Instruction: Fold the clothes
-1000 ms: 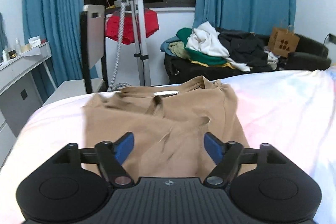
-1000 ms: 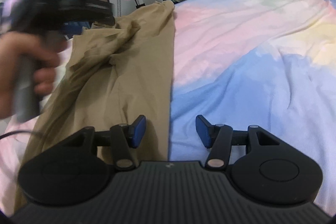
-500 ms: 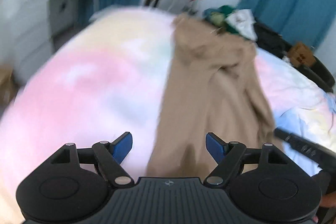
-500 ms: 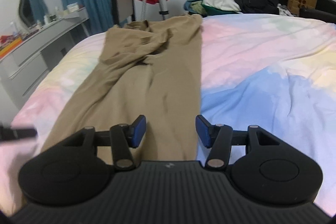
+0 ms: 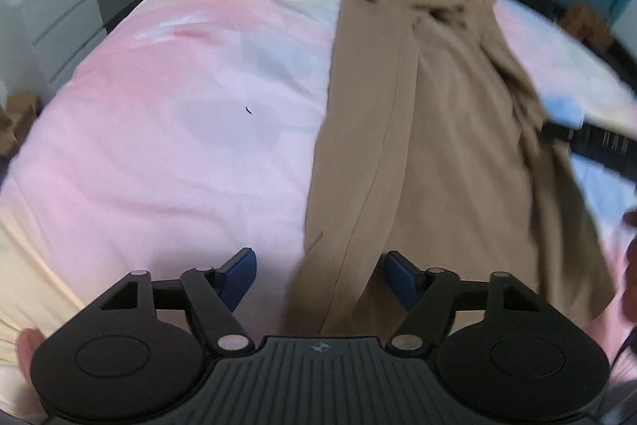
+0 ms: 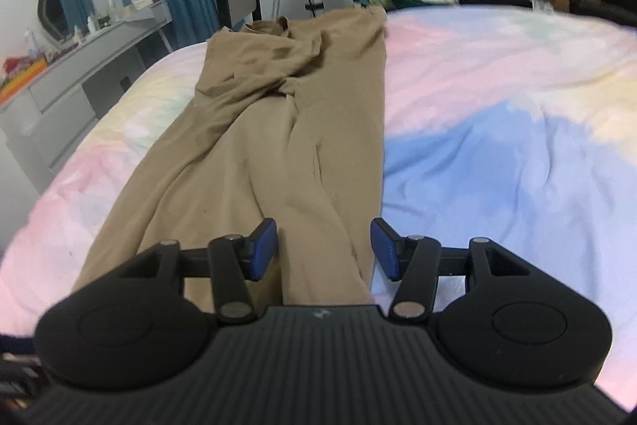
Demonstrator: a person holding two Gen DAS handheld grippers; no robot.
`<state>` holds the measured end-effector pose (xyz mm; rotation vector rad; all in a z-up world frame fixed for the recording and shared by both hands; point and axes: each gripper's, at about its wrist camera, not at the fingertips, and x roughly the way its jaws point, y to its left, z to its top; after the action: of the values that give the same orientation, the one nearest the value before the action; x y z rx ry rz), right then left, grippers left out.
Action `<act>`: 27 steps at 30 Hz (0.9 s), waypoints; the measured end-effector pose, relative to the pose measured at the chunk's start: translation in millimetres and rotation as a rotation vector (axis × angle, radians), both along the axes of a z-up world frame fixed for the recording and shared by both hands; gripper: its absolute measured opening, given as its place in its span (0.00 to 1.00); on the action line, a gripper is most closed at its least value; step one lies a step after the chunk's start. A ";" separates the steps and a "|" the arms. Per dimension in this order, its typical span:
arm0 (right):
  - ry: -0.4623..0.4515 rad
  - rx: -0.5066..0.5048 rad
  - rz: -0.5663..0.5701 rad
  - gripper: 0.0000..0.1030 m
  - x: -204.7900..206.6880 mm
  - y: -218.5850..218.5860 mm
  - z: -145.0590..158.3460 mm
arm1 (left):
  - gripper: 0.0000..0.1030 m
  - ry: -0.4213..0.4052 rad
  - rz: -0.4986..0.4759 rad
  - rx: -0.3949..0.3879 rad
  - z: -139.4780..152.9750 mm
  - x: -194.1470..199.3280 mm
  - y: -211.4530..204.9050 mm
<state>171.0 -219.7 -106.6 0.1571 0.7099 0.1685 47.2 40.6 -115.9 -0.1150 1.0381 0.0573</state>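
Trousers [image 6: 286, 130], tan with no readable label, lay lengthwise on the bed [image 6: 497, 130], their near end between each gripper's jaws; left gripper [image 5: 318, 275] and right gripper [image 6: 323, 245] gaped, holding nothing.

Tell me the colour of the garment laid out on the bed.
Tan, plain khaki-brown garment; clearest in the right wrist view.
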 end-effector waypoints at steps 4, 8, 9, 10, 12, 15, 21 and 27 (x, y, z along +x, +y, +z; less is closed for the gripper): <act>0.014 0.030 -0.008 0.53 1.6 -4.8 -0.7 | 0.34 -0.007 -0.062 0.118 3.3 -8.6 -18.4; 0.016 0.055 -0.023 0.53 0.9 -11.1 1.9 | 0.06 -0.060 -0.127 0.170 18.9 -21.1 -33.9; 0.018 0.061 -0.029 0.53 0.8 -12.9 2.5 | 0.06 -0.082 -0.158 0.194 24.8 -26.1 -40.9; 0.019 0.069 -0.036 0.53 0.6 -15.2 3.2 | 0.05 -0.103 -0.191 0.208 31.5 -31.1 -48.7; 0.022 0.088 -0.048 0.53 0.7 -20.0 4.4 | 0.05 -0.137 -0.251 0.216 44.1 -37.3 -63.2; 0.027 0.116 -0.061 0.53 1.0 -25.7 5.2 | 0.05 -0.159 -0.327 0.206 59.2 -39.1 -88.2; 0.053 0.133 -0.061 0.53 3.6 -30.7 2.5 | 0.08 -0.071 -0.408 0.190 25.7 -16.8 -116.5; 0.085 0.162 0.001 0.54 5.0 -36.1 -0.7 | 0.52 -0.126 -0.420 0.066 27.0 -27.0 -96.4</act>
<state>176.0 -255.8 -107.3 0.3203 0.7811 0.2214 20.2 -55.7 -88.9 0.1594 0.9162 -0.2935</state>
